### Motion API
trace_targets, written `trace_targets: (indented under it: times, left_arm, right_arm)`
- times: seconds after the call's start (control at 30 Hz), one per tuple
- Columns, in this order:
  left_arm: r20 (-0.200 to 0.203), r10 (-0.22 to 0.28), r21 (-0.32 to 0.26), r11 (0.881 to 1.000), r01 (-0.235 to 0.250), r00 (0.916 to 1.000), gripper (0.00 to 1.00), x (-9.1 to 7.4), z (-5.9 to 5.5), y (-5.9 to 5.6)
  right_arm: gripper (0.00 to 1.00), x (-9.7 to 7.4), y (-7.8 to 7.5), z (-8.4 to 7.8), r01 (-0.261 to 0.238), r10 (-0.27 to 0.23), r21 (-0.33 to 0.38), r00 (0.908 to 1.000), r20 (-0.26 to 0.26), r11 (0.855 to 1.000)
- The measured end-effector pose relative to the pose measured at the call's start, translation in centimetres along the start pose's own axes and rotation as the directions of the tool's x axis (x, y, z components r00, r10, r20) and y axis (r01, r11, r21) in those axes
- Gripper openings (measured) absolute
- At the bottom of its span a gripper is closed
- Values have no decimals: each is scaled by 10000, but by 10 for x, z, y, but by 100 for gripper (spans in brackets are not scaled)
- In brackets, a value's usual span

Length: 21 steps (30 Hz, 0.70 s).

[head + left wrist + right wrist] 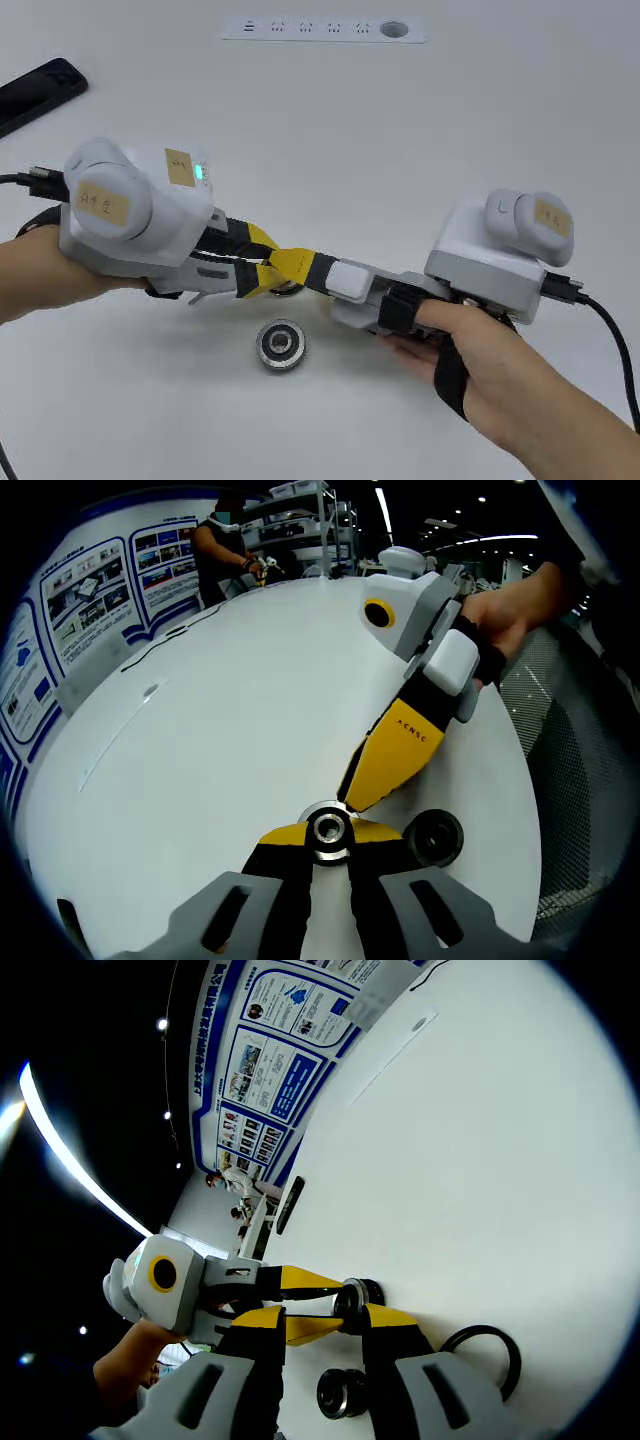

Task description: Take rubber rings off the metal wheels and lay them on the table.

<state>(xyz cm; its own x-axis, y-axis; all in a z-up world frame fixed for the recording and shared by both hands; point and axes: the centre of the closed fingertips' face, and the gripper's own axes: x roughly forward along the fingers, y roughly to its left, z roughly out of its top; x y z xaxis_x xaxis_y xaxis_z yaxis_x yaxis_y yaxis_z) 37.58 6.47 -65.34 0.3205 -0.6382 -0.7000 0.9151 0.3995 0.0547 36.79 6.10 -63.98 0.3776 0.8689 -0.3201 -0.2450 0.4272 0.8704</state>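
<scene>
- Your left gripper [328, 842] is closed on a small silver metal wheel [328, 828] with a dark band round its rim. In the left gripper view its two yellow tips press the wheel from either side at the bottom centre of the frame.
- Your right gripper [352, 1318] meets the same wheel from the opposite side. In the right gripper view its yellow tips sit close on either side of the wheel, just below centre. I cannot tell whether they actually pinch it.
- The left gripper view gives another angle: one yellow jaw of the right gripper slants down from the upper right, and its tip touches the wheel's upper edge.
- In the head view the jaws of both tools cross at the centre of the frame and largely hide the held wheel. I cannot tell whether it rests on the white table [400, 120].
- A second metal wheel [281, 343], with its black rubber ring on, lies flat on the table just below the crossed jaws in the head view. It sits at lower right in the left gripper view and at the bottom edge in the right gripper view.
- The right gripper view brings in a loose black rubber ring [483, 1360], lying on the table at lower right, near the wheels.
- The head view takes in a flat black phone [40, 92] at upper left and a white power strip [322, 29] at top centre.
</scene>
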Motion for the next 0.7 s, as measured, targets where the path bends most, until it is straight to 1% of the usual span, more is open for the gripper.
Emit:
trace_targets:
  times: [0.03, 0.1, 0.3, 0.4, 0.47, 0.6, 0.63, 0.67, 0.7]
  left_arm:
    - [0, 1, 5, 10000, -1, 10000, 13, 0, 0, 0]
    - [7, 1, 1, 10000, -1, 10000, 13, 0, 0, 0]
    - [17, -12, -1, 10000, 12, 10000, 13, 0, -1, 1]
    - [12, -5, -6, 10000, 5, 10000, 13, 0, -1, 2]
    - [17, -7, -15, 10000, 7, 10000, 13, 0, -1, 2]
    - [-2, -15, -3, 10000, 15, 10000, 13, 0, -1, 1]
    - [1, -12, -5, 10000, 12, 10000, 13, 0, -1, 1]
    - [3, -5, -10, 10000, 5, 10000, 13, 0, -1, 1]
    - [-3, 2, -2, 10000, -2, 10000, 13, 0, -1, 1]
  right_arm:
    - [33, 0, -2, 1, 131, -131, 103, 9999, 47, 9999]
    - [37, 0, -6, 2, 279, -279, -82, 9996, 76, 9996]
    - [38, 1, -6, 0, 177, -177, -59, 9998, 25, 9998]
    - [38, 3, -3, -1, 122, -122, 6, 9999, 40, 9999]
    - [39, 4, -1, -3, 83, -83, -22, 10000, -46, 10000]
    - [39, 4, -4, -3, 185, -185, -63, 9998, -8, 9998]
    - [39, 5, -5, -3, 263, -263, -150, 9997, -7, 9995]
    - [39, 7, -6, -6, 341, -346, -357, 9993, -135, 9988]
    - [40, 8, -6, -3, 360, -357, -699, 9993, 59, 9969]
